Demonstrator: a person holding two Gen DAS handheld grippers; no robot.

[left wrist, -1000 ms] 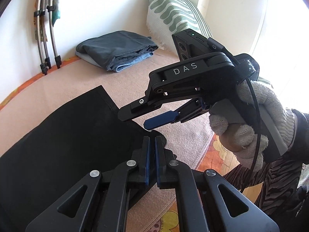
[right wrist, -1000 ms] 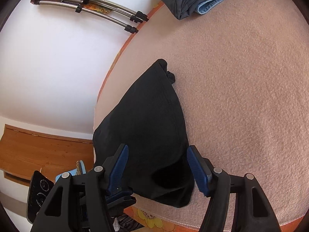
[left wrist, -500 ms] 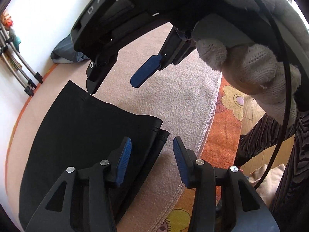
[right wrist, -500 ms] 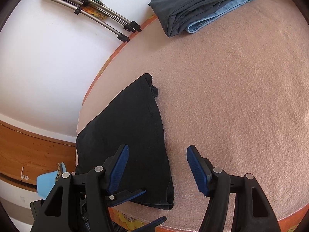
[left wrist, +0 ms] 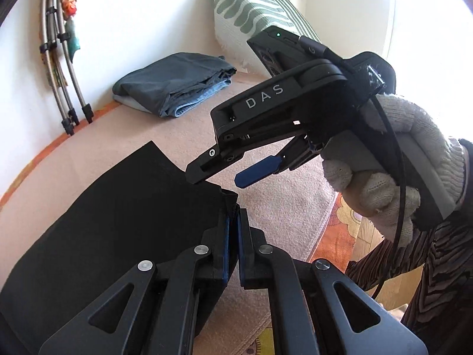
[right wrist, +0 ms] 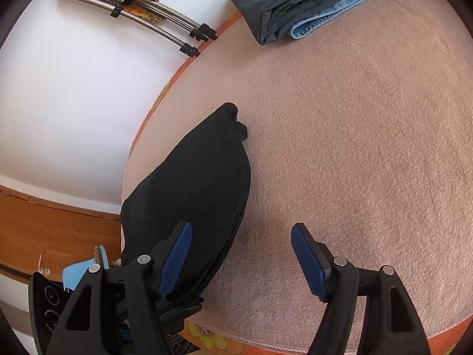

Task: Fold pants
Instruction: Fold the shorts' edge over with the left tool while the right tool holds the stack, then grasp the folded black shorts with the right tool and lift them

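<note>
Left claw re-grips pants corner
Our left claw (left wrist: 232, 222), open 0.5 s ago, now clamps the black pants (left wrist: 118, 222); right claw (right wrist: 241, 254) stays open beside them, next fold can start.

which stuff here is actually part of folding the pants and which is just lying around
In the job:
black pants
left gripper, shut on their edge
right gripper, open

Just lying about:
folded grey and denim clothes
striped pillow
metal poles against the wall
</note>
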